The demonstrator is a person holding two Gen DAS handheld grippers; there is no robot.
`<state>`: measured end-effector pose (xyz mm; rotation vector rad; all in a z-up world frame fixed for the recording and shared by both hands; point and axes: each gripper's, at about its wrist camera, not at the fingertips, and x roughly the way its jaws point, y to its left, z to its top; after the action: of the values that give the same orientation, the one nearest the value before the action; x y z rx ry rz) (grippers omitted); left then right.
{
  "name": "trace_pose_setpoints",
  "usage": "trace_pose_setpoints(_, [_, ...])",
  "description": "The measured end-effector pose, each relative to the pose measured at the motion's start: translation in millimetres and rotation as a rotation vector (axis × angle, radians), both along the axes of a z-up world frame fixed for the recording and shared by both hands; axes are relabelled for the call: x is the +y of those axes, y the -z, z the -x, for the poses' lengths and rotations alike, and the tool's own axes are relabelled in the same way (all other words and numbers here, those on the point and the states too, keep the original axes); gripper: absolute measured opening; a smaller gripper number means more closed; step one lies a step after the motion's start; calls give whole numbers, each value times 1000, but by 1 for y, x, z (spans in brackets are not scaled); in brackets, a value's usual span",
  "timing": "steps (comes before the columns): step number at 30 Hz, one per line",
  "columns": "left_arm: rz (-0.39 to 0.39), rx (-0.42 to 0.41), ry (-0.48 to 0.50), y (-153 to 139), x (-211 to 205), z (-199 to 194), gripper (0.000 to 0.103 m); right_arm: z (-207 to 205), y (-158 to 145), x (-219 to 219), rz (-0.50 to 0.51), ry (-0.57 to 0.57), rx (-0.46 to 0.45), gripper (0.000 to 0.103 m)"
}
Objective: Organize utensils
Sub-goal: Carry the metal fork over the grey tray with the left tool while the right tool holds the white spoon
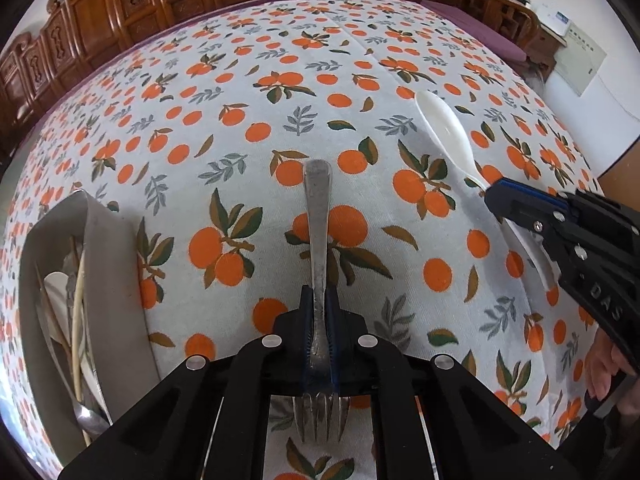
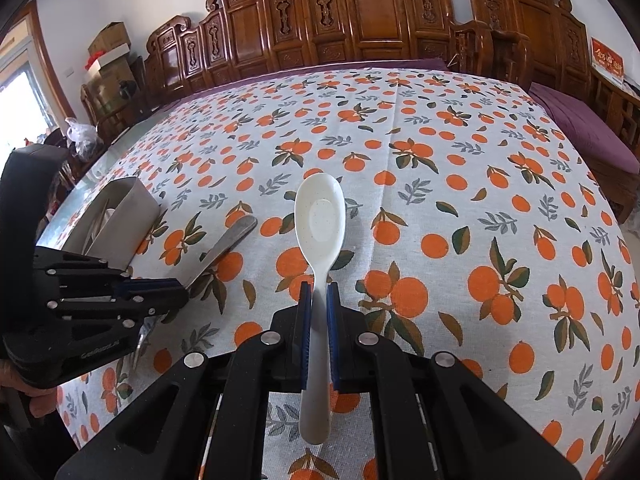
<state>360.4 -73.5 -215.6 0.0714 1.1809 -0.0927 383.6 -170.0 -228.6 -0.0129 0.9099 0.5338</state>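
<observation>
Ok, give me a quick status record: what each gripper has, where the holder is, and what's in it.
left gripper: shut on metal fork, tines toward the camera
right gripper: shut on white spoon, bowl pointing away
utensil holder: on tablecloth, left of the fork
holder contents: chopsticks and other utensils

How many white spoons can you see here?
2: one white spoon clamped in the right gripper; another's bowl shows inside the grey holder. More may be hidden there.
</observation>
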Motion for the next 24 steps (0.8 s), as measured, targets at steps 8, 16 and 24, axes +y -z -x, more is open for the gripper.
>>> trace_pose_setpoints(8, [-6,-55,14,-19,5,9,6,1,0,9,13,-20,-4,9])
trace_pose_setpoints(16, [1,-90,-2,-36,21,18,6,5,-1,22,21,-45,-9,9])
trace_pose_setpoints(24, [4,-141,-26,-59,47,38,6,9,0,39,38,-83,-14,9])
